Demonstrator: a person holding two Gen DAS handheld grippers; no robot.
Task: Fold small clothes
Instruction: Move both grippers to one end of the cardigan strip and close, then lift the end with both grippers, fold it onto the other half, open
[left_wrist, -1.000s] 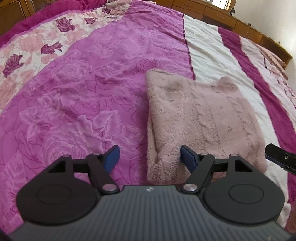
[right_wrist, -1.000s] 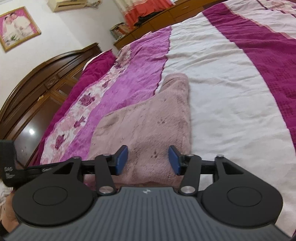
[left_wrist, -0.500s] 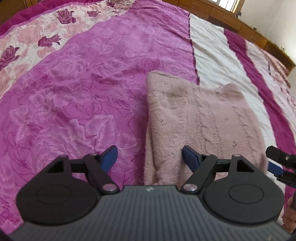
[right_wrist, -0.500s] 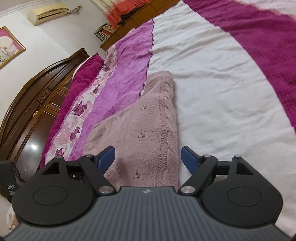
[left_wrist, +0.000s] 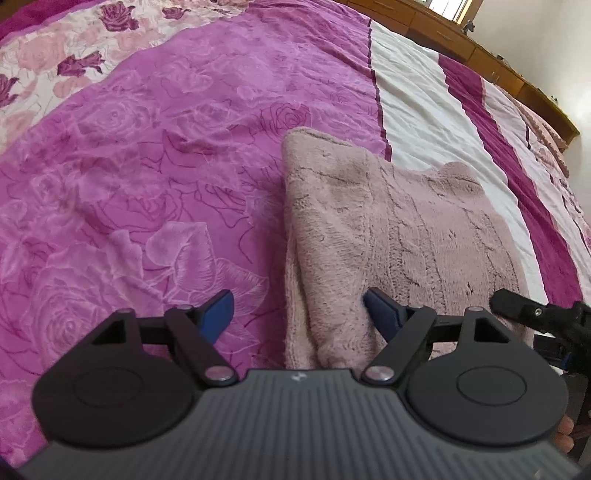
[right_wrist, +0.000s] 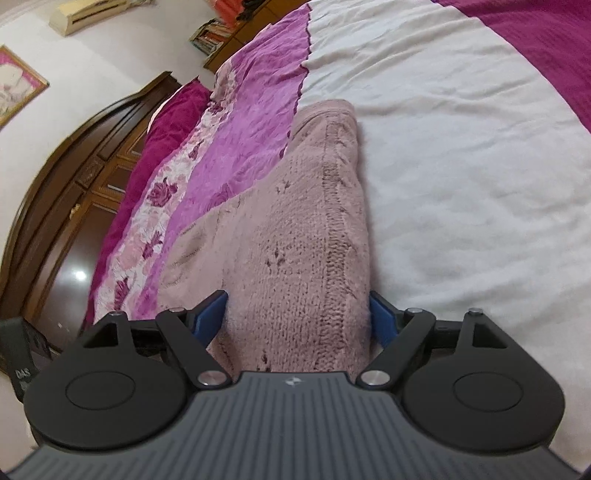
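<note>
A pale pink knitted sweater (left_wrist: 399, 236) lies folded on the bed. My left gripper (left_wrist: 299, 314) is open, its jaws straddling the sweater's near left corner. In the right wrist view the sweater (right_wrist: 295, 240) runs away from me. My right gripper (right_wrist: 297, 314) is open wide, with the sweater's near right corner between its blue pads, one pad (right_wrist: 382, 321) against the knit edge. The right gripper's fingertip (left_wrist: 517, 304) shows at the right of the left wrist view.
The bedspread has a magenta rose-print panel (left_wrist: 147, 166), a white stripe (right_wrist: 461, 147) and dark magenta stripes. A dark wooden headboard (right_wrist: 74, 166) stands at the left of the right wrist view. Wooden cabinets (left_wrist: 480, 51) line the far side.
Both grippers have moved forward and lower onto the sweater's near edge. The right gripper has opened wider and its jaws now flank the corner.
</note>
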